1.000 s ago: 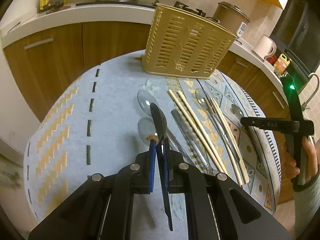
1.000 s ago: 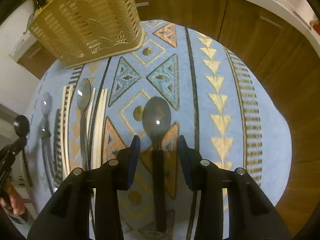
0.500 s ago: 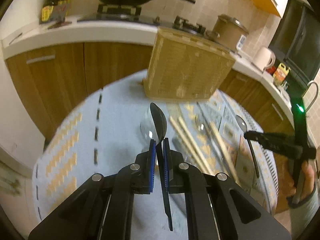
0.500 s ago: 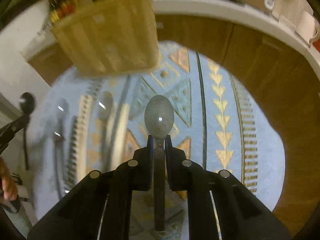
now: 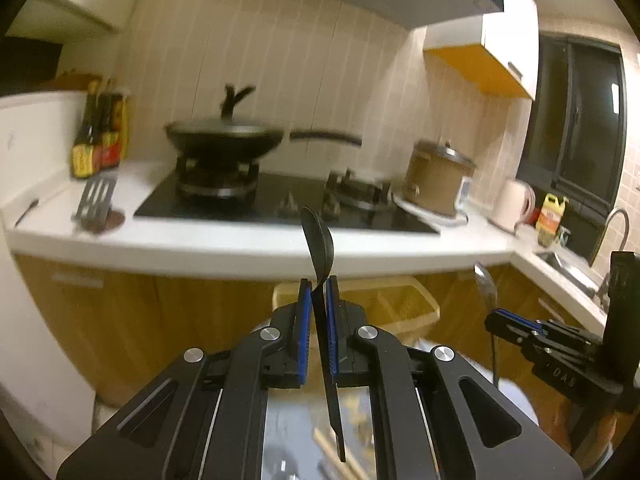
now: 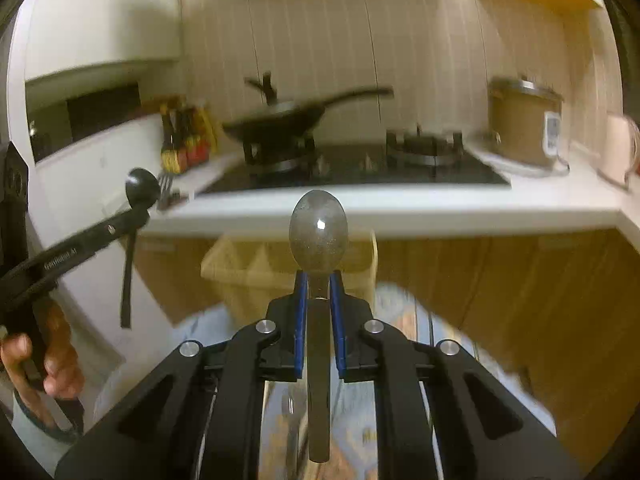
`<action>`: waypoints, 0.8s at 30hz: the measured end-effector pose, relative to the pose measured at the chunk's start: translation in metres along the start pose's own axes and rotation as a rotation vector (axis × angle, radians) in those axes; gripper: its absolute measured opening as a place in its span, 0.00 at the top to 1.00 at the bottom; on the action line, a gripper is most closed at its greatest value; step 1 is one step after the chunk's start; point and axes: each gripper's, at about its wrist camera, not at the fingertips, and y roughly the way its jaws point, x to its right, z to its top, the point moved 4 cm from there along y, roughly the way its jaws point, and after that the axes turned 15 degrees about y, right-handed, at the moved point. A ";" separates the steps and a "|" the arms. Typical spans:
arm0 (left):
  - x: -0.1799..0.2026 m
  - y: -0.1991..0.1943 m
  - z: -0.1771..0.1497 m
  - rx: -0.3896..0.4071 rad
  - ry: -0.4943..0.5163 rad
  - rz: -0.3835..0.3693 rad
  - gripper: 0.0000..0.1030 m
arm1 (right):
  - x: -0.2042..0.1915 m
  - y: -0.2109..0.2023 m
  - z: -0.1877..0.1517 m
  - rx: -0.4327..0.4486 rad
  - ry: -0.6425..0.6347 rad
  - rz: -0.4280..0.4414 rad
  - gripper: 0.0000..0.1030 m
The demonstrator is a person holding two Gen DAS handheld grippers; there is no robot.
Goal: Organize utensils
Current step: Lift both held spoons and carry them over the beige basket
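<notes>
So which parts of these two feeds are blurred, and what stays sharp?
Left wrist view: the wok and counter smear with motion, while the black spoon is crisp. Right wrist view: the basket and cloth blur; the metal spoon is sharp with one glare spot.

Your left gripper (image 5: 316,284) is matt black plastic with bright metal screw heads and ribbed blue pads (image 5: 303,320); the black spoon (image 5: 320,240) between its jaws looks like smooth, semi-matt plastic. Your right gripper (image 6: 318,280) has the same finish, and its spoon (image 6: 318,236) has a dull, finely speckled grey metal bowl with one small highlight. At twelve o'clock, the wok (image 5: 224,140) is matt black, and the hob (image 5: 280,200) under it is glossy black glass. The counter (image 5: 200,240) is smooth and white over varnished wood cabinet doors (image 5: 120,312). The basket (image 5: 400,304) looks like tan plastic. The wall tiles (image 5: 280,60) are pale and slightly glossy.
</notes>
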 end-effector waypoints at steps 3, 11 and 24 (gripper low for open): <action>-0.001 0.016 0.017 0.054 0.013 0.024 0.95 | -0.002 0.016 0.028 0.064 0.021 0.019 0.91; -0.010 0.069 0.023 0.125 0.029 0.044 0.95 | 0.000 0.063 0.072 0.228 0.028 0.009 0.91; -0.020 0.104 0.004 0.170 0.015 0.057 0.95 | 0.005 0.103 0.051 0.274 -0.047 -0.009 0.91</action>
